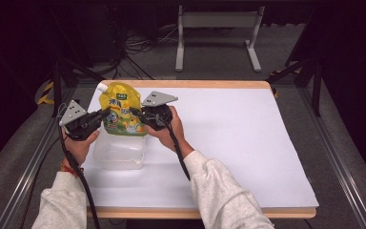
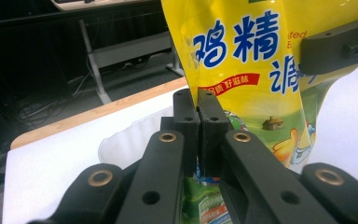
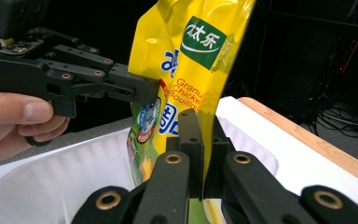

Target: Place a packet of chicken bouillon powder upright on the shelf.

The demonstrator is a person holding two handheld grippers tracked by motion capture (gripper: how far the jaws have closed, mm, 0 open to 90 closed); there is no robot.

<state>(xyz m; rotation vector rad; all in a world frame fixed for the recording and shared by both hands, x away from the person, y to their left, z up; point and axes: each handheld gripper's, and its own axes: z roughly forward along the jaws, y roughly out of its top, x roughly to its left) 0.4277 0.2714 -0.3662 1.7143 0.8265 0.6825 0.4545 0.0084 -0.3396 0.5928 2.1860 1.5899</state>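
Above the clear plastic tub (image 1: 120,151) on the white worktop (image 1: 228,138), left tool (image 1: 106,113) and right tool (image 1: 134,112) each clamp the upright yellow bouillon pouch (image 1: 121,110), not yet lowered inside.

The desk (image 1: 286,143) is a rectangular wooden top with a pale timber edge showing along its far side and near side, and a large white sheet (image 1: 248,138) covers nearly all of it. Directly on the sheet, toward the left of the desk, sits a clear plastic tub (image 1: 120,153), open at the top, with ribbed translucent walls. The desk stands on a grey carpeted floor (image 1: 209,62), where black cables (image 1: 138,45) lie beyond the far edge beside a grey metal stand (image 1: 217,28).
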